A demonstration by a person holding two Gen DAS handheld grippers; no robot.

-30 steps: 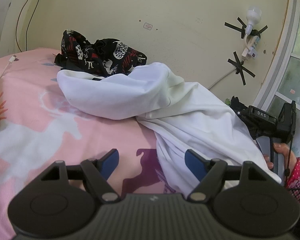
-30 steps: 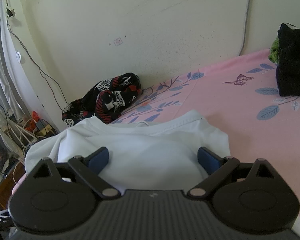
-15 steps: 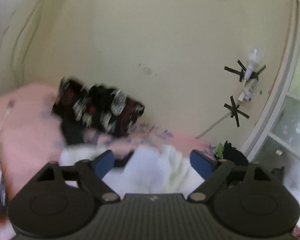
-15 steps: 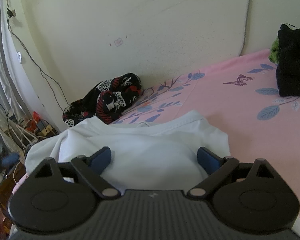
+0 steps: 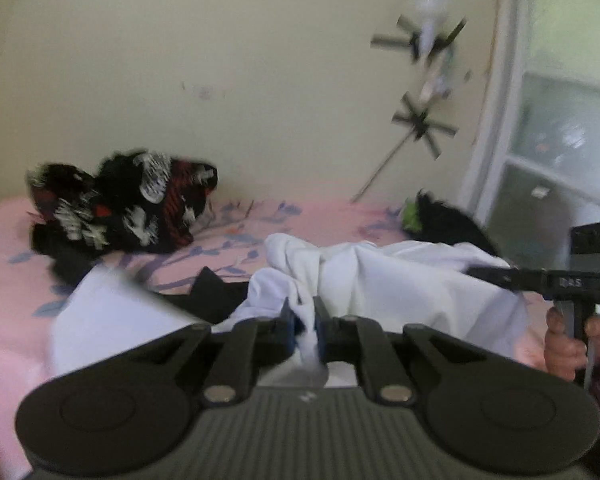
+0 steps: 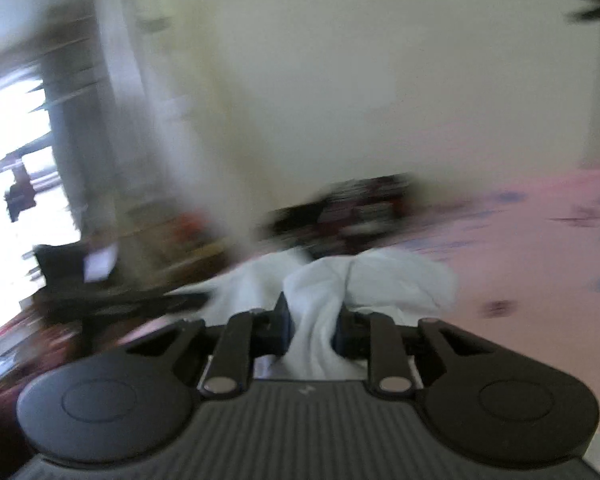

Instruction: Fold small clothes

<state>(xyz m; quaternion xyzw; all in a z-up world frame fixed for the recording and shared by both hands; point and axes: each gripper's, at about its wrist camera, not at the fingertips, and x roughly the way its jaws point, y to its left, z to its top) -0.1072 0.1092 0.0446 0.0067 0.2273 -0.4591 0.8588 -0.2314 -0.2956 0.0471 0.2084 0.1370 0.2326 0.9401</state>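
A white garment (image 5: pixel 400 280) lies bunched on the pink bedsheet (image 5: pixel 12 320). My left gripper (image 5: pixel 302 308) has its jaws closing, and its blue pads pinch a fold of the white cloth between them. In the blurred right wrist view, my right gripper (image 6: pixel 312 308) is also closing, with a thick bunch of the white garment (image 6: pixel 380 276) pressed between its pads. The cloth stretches between the two grips, lifted a little. A person's hand (image 5: pixel 564 344) holds the right gripper's handle at the right edge.
A black, red and white patterned garment (image 5: pixel 124 208) lies against the wall at the back left. A dark cloth pile with a green bit (image 5: pixel 448 220) sits near the window (image 5: pixel 560 160). Black fabric (image 5: pixel 216 296) shows beside the white garment.
Both grippers stood open over the white garment; now each is shut on a fold of it. Both have risen and turned, lifting the cloth.
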